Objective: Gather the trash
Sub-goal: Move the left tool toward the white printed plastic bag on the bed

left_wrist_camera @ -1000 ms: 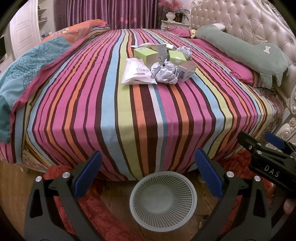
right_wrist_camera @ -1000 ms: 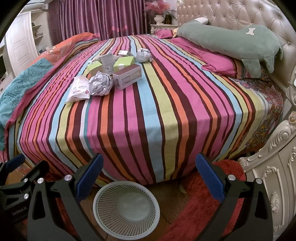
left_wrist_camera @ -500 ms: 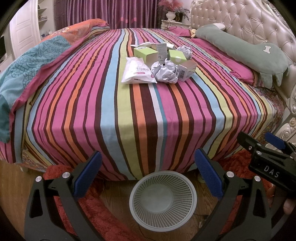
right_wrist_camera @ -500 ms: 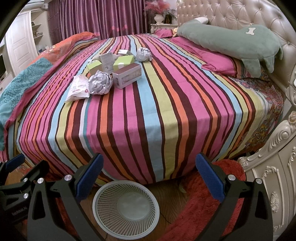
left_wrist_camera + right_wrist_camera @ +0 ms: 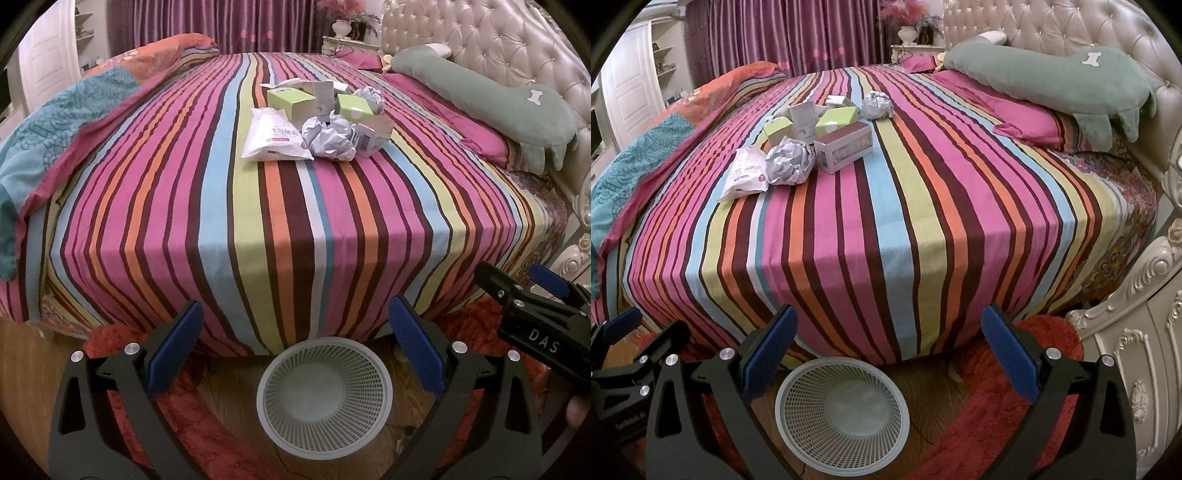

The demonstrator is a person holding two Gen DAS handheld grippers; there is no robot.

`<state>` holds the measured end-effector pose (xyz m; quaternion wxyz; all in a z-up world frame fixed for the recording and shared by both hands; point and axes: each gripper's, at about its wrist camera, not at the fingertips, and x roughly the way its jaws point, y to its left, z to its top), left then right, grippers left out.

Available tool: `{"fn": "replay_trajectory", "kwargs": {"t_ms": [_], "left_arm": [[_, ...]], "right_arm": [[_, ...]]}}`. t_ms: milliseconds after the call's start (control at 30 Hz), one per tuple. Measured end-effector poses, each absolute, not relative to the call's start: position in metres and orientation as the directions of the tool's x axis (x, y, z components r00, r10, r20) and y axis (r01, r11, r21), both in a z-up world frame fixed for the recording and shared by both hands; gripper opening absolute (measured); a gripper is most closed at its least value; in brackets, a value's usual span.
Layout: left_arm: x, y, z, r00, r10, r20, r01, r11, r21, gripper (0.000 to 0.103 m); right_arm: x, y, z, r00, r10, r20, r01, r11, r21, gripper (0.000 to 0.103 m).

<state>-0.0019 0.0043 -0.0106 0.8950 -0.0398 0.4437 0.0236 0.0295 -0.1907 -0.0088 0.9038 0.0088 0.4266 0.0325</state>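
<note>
Trash lies in a cluster on the striped bed (image 5: 295, 221): a white plastic packet (image 5: 271, 136), a crumpled paper ball (image 5: 330, 136), green boxes (image 5: 291, 101), a pink-and-white carton (image 5: 844, 151) and a second paper ball (image 5: 876, 105). A white mesh basket (image 5: 325, 395) stands empty on the floor at the bed's foot; it also shows in the right wrist view (image 5: 842, 410). My left gripper (image 5: 295, 343) is open and empty above the basket. My right gripper (image 5: 888, 347) is open and empty, to the right of the left one.
A green plush pillow (image 5: 1052, 77) and pink pillows lie by the tufted headboard (image 5: 498, 48). A folded teal and orange quilt (image 5: 55, 122) lies along the bed's left side. A red rug (image 5: 997, 424) covers the wood floor. A carved white nightstand (image 5: 1137, 369) stands at right.
Both grippers have moved very slightly forward toward the bed; the trash appears a little nearer. Nothing was taken or released.
</note>
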Motion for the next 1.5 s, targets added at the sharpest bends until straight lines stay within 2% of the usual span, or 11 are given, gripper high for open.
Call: {"fn": "replay_trajectory", "kwargs": {"t_ms": [833, 1500], "left_arm": [[0.013, 0.010, -0.024, 0.568, -0.016, -0.823, -0.088, 0.993, -0.080, 0.097], [0.078, 0.026, -0.014, 0.595, -0.024, -0.803, -0.117, 0.986, -0.116, 0.097]], "right_arm": [[0.042, -0.194, -0.021, 0.589, 0.073, -0.805, -0.030, 0.997, 0.068, 0.095], [0.084, -0.187, -0.024, 0.618, 0.091, -0.781, -0.057, 0.996, 0.072, 0.095]]}}
